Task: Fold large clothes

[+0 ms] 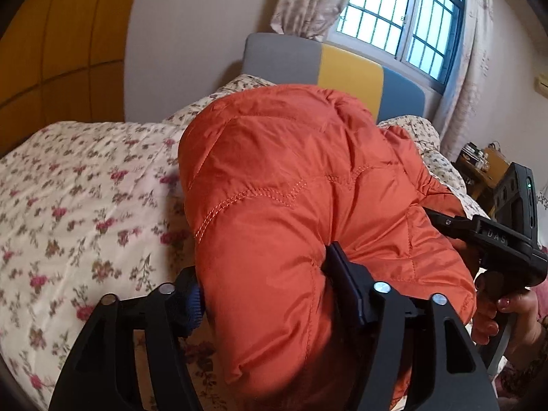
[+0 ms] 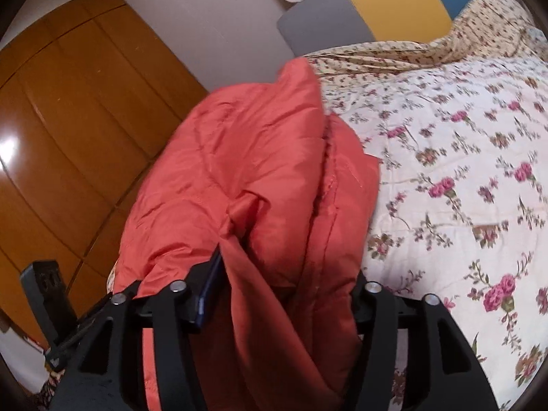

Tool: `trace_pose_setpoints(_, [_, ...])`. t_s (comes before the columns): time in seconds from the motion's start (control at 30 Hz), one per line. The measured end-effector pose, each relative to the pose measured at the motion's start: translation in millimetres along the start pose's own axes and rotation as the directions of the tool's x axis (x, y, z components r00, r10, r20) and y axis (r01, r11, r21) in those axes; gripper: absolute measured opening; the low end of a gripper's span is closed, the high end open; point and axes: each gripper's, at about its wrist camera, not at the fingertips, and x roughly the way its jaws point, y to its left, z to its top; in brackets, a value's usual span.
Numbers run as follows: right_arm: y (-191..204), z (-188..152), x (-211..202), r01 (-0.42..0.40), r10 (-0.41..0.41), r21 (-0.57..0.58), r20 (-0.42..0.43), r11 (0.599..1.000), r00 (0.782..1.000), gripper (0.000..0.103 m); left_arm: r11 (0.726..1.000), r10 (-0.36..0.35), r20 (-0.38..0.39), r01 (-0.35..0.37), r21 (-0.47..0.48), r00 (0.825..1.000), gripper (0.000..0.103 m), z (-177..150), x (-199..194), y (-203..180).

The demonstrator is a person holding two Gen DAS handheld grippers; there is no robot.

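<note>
An orange quilted puffer jacket (image 1: 291, 185) is bunched up and held above a bed with a floral quilt (image 1: 78, 205). My left gripper (image 1: 263, 291) is shut on a thick fold of the jacket, its blue pads pressing each side. My right gripper (image 2: 287, 291) is shut on another bundle of the same jacket (image 2: 260, 171), fabric filling the space between its fingers. The right gripper and the hand holding it also show in the left wrist view (image 1: 493, 239), at the jacket's right side. The jacket's lower part is hidden behind both grippers.
The floral quilt (image 2: 462, 171) covers the bed on both sides of the jacket. A grey, yellow and blue headboard (image 1: 342, 61) stands at the back under a barred window (image 1: 404, 17). A wooden wardrobe (image 2: 68, 120) is on the left. A cluttered bedside table (image 1: 479, 164) stands at right.
</note>
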Motion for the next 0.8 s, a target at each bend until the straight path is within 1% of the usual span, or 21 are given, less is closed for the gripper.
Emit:
trace_pose_setpoints(0.03, [-1.7, -2.1, 1.2, 0.013, -0.013, 0.009, 0.005, 1.0, 1.0, 0.062, 1.0, 0.02, 0.011, -0.02, 0.01, 1.0, 0.072, -3.0, -0.6, -2.3])
trace_pose_setpoints(0.1, [-4.3, -8.7, -6.1, 0.029, -0.029, 0.029, 0.015, 0.999, 0.999, 0.066, 0.996, 0.077, 0.031, -0.078, 0.035, 0.997, 0.089, -8.6, -1.9, -7.4])
trace_pose_setpoints(0.13, [-3.2, -11.8, -11.6, 0.033, -0.033, 0.037, 0.02, 0.999, 0.999, 0.067, 0.99, 0.129, 0.05, -0.131, 0.058, 0.99, 0.091, -11.7, -3.1, -12.9])
trace_pose_setpoints(0.2, [-1.4, -13.8, -17.9, 0.07, -0.071, 0.048, 0.029, 0.996, 0.997, 0.072, 0.986, 0.149, 0.06, -0.153, 0.069, 0.987, 0.093, -15.3, -6.2, -17.0])
trace_pose_setpoints(0.23, [1.4, -14.9, -22.4, 0.08, -0.081, 0.047, 0.031, 0.996, 0.996, 0.073, 0.985, 0.156, 0.047, -0.159, 0.064, 0.987, 0.095, -15.1, -7.1, -15.8])
trace_pose_setpoints(0.27, [4.4, -15.9, -29.2, 0.092, -0.093, 0.044, 0.034, 0.995, 0.995, 0.073, 0.985, 0.165, 0.028, -0.166, 0.055, 0.986, 0.1, -13.8, -7.9, -13.1])
trace_pose_setpoints(0.37, [10.4, -10.0, -47.8, 0.124, -0.125, 0.021, 0.061, 0.992, 0.99, 0.073, 0.985, 0.171, -0.033, -0.171, 0.002, 0.985, 0.1, -5.2, -15.6, -4.0])
trace_pose_setpoints(0.5, [22.9, 4.0, -75.7, 0.183, -0.183, 0.012, 0.153, 0.983, 0.971, 0.073, 0.98, 0.171, -0.004, -0.171, -0.102, 0.985, 0.1, 12.4, -34.1, 5.1])
trace_pose_setpoints(0.57, [30.9, 14.8, -79.7, 0.185, -0.184, 0.007, 0.168, 0.983, 0.968, 0.074, 0.976, 0.165, 0.002, -0.163, -0.146, 0.986, 0.1, 26.0, -35.8, 6.6])
trace_pose_setpoints(0.67, [50.6, 36.5, -70.7, 0.161, -0.154, -0.028, 0.167, 0.987, 0.974, 0.074, 0.973, 0.17, -0.011, -0.17, -0.154, 0.985, 0.1, 46.7, -24.1, 3.0])
trace_pose_setpoints(0.73, [69.1, 51.8, -56.0, 0.177, -0.165, -0.075, 0.142, 0.981, 0.976, 0.073, 0.97, 0.195, -0.01, -0.194, -0.146, 0.981, 0.1, 62.0, -15.0, -0.3])
trace_pose_setpoints(0.8, [85.3, 65.6, -36.7, 0.202, -0.187, -0.126, 0.123, 0.971, 0.975, 0.064, 0.969, 0.212, -0.009, -0.212, -0.129, 0.977, 0.1, 78.6, -4.6, -5.8])
